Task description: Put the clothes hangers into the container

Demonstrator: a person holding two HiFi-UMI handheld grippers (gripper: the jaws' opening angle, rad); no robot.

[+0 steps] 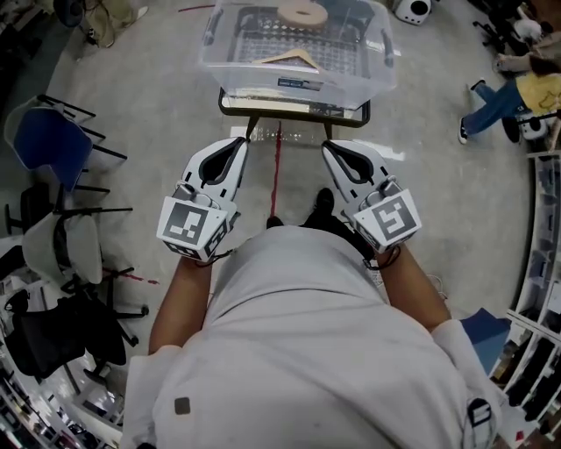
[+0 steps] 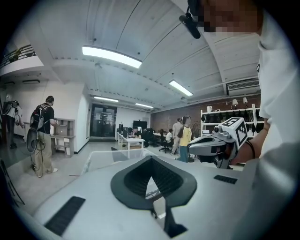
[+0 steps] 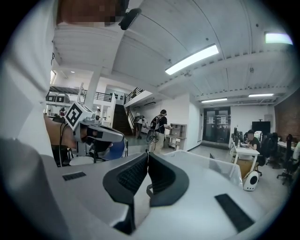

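A clear plastic container (image 1: 298, 74) stands on a small table (image 1: 232, 106) in front of me. A wooden clothes hanger (image 1: 289, 60) lies inside it, with a beige tape roll (image 1: 302, 13) at its far side. My left gripper (image 1: 243, 140) and right gripper (image 1: 326, 146) are held side by side near my waist, short of the table and pointing at it. Both are shut with nothing between the jaws. In the left gripper view the left gripper (image 2: 151, 159) faces the container's rim (image 2: 96, 159), with the right gripper (image 2: 215, 143) beside it. The right gripper (image 3: 147, 153) shows the same, with the container (image 3: 211, 164) ahead.
A blue chair (image 1: 44, 140) and a grey chair (image 1: 70, 245) stand at my left. A red line (image 1: 276, 171) runs along the floor under the table. A person (image 1: 508, 96) sits on the floor at the far right. Shelving (image 1: 539, 263) lines the right edge.
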